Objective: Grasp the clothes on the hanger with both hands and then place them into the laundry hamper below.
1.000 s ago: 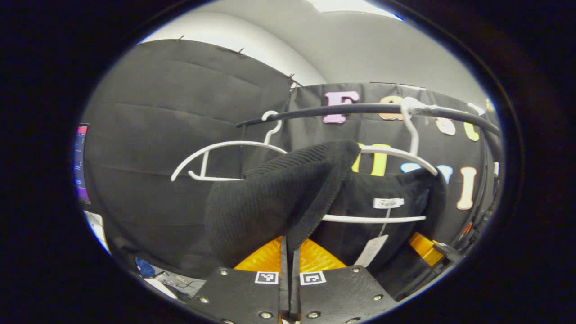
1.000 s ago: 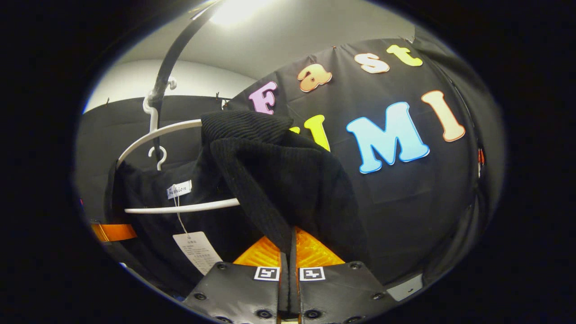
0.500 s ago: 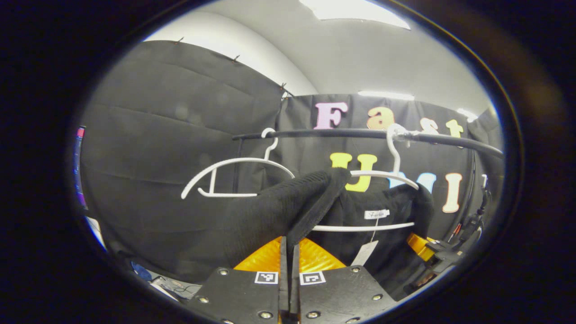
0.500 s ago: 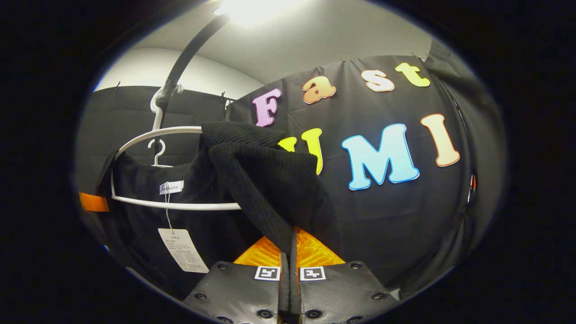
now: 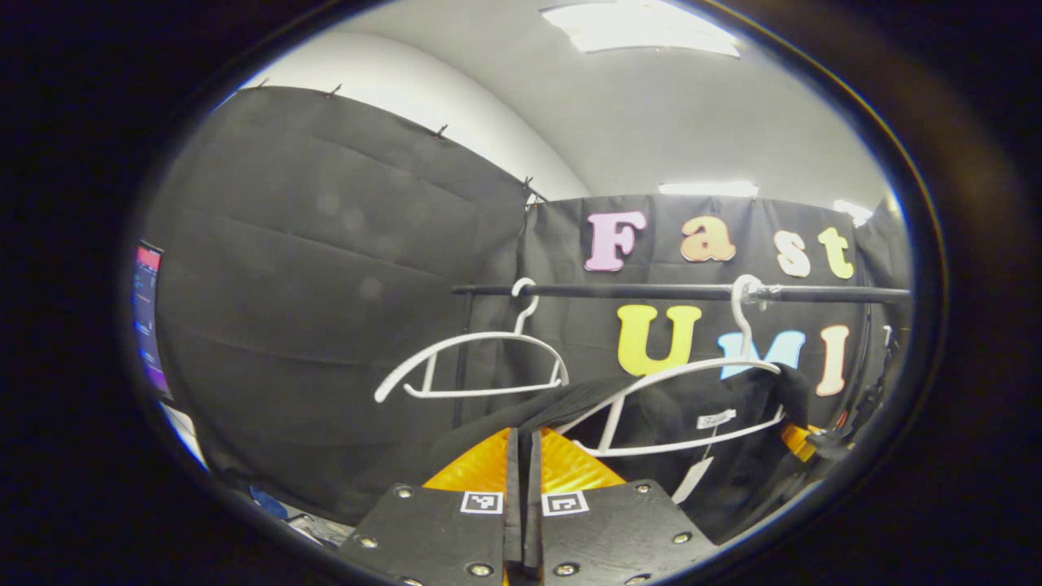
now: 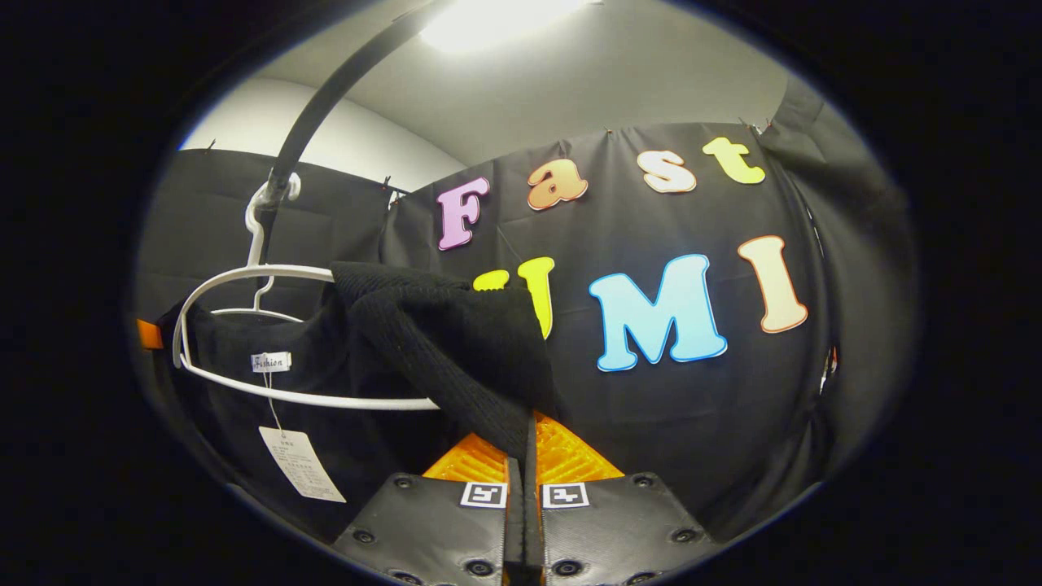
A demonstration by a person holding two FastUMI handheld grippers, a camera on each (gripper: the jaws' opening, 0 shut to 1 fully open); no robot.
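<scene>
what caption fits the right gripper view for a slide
Right gripper clamps the black knit garment, draped on a white hanger.

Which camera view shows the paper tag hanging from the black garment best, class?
The right gripper view: the paper tag hangs large and unobstructed against the black garment. In the left gripper view the tag appears small, edge-on, low beside the hanger.

— What is the black top (image 6: 456,342) made of?
— Soft ribbed knit cloth, dull and a bit fuzzy. A white paper tag (image 6: 301,462) hangs beside it.
— And the hanger (image 5: 676,407) past the left tool (image 5: 523,464)?
— Smooth white plastic. The rail (image 5: 667,291) above looks smooth and dark.
— The tool's fingers (image 6: 562,456)?
— Shiny orange ridged plastic.
</scene>
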